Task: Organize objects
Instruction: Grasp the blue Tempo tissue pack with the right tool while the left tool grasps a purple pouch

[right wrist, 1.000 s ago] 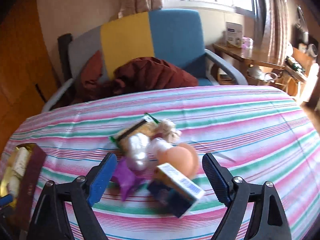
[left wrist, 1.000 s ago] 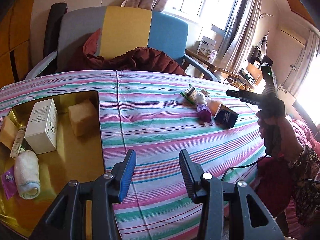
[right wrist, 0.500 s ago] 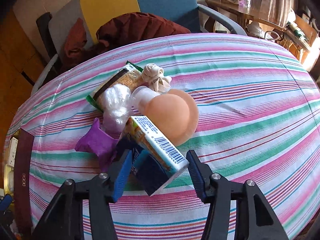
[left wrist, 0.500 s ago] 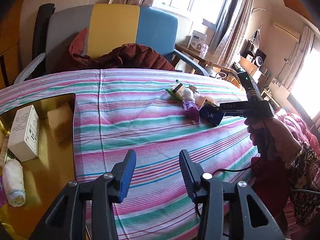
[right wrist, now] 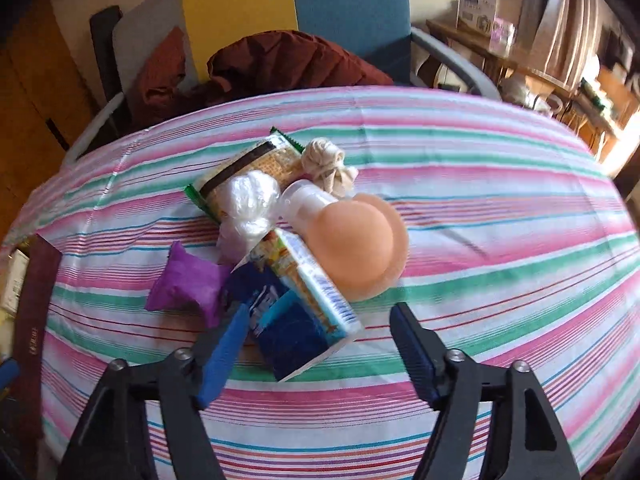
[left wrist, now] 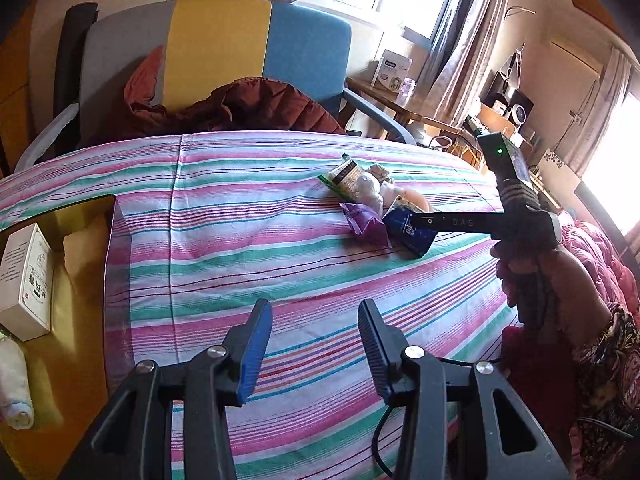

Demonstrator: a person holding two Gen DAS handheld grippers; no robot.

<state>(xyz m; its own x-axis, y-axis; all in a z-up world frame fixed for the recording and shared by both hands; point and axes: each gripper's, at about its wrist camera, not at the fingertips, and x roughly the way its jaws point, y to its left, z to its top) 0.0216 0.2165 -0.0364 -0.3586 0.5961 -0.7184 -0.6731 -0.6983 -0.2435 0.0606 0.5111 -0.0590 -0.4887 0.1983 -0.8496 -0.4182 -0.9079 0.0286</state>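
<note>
A pile of small items lies on the striped tablecloth. A blue carton (right wrist: 296, 312) lies at its near edge, with a purple packet (right wrist: 188, 284), an orange-capped bottle (right wrist: 356, 244), a clear plastic wad (right wrist: 248, 200), a cracker pack (right wrist: 256, 168) and a knotted cloth (right wrist: 326, 166). My right gripper (right wrist: 320, 340) is open with its fingers on either side of the carton's near end. The pile also shows in the left wrist view, with the carton (left wrist: 408, 228) beside the right tool. My left gripper (left wrist: 316, 348) is open and empty over the cloth.
A gold tray (left wrist: 76, 280) at the left holds a white box (left wrist: 26, 280), a tan block (left wrist: 82, 248) and a rolled white cloth (left wrist: 14, 384). A chair (left wrist: 224, 40) with a dark red jacket stands behind the table. A dark red box lid (right wrist: 32, 320) lies at the left.
My right gripper has come down onto the pile and now straddles the blue carton, with its jaws opened wider than half a second ago. My left gripper has swung slightly right, open as before.
</note>
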